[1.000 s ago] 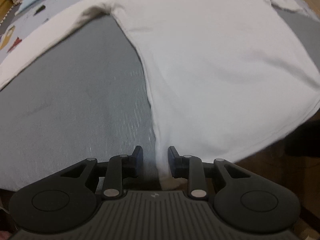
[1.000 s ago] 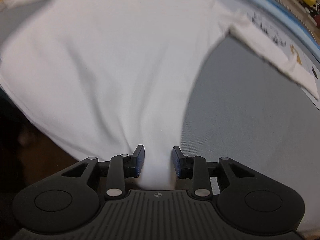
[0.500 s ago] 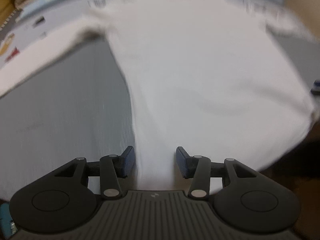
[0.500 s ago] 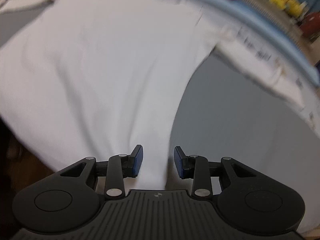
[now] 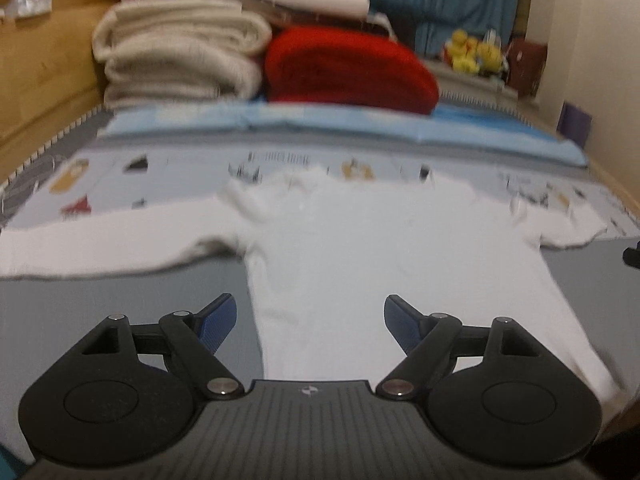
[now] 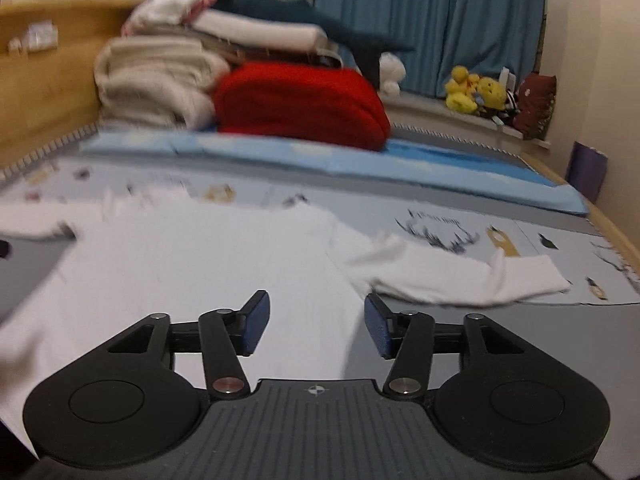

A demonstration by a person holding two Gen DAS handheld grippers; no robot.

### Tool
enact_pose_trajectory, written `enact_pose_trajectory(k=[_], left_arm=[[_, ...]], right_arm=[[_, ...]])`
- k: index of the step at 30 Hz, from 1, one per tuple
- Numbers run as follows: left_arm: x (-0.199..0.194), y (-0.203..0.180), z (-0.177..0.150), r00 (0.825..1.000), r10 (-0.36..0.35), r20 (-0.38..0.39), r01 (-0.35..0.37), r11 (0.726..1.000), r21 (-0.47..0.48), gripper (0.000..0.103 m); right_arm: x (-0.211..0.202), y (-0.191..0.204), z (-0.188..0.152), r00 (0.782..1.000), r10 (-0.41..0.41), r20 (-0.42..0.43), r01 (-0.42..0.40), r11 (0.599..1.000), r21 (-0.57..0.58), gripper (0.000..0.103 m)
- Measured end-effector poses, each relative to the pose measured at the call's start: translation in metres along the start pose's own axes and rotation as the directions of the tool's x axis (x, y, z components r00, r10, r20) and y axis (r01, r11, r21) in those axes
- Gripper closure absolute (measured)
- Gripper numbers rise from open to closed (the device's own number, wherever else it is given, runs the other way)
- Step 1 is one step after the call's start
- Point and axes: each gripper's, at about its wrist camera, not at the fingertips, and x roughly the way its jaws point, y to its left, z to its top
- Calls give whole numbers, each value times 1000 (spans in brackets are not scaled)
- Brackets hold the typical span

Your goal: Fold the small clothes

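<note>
While the white shirt (image 5: 384, 240) lies flat on the bed (image 5: 100, 320), collar far, hem toward both tongs, left tongs (image 5: 310, 320) and right tongs (image 6: 316, 322) gape empty. Right sleeve (image 6: 460, 276) lies nearer the right tongs, likely first fold.

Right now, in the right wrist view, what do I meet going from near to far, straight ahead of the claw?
Right claw, jaws open → white shirt lying flat → printed grey mat → blue pad → red blanket → blue curtain.
</note>
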Motion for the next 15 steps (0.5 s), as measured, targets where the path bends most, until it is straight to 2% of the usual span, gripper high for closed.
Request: enact_pose_trajectory(k=[3, 7, 11, 15], left_arm=[[-1, -6, 7, 999, -10, 32, 10, 1000, -4, 18], [4, -7, 12, 1000, -12, 27, 13, 1000, -18, 18], [4, -10, 13, 998, 21, 60, -23, 999, 37, 18], [-3, -14, 22, 995, 13, 104, -25, 993, 114, 19]], right_arm=[[4, 8, 2, 1000, 0, 7, 0, 1000, -6, 43], [11, 14, 7, 1000, -5, -13, 5, 1000, 18, 43], [16, 19, 12, 1000, -11, -5, 11, 999, 30, 43], [19, 23, 16, 999, -35, 2, 35, 998, 43, 43]])
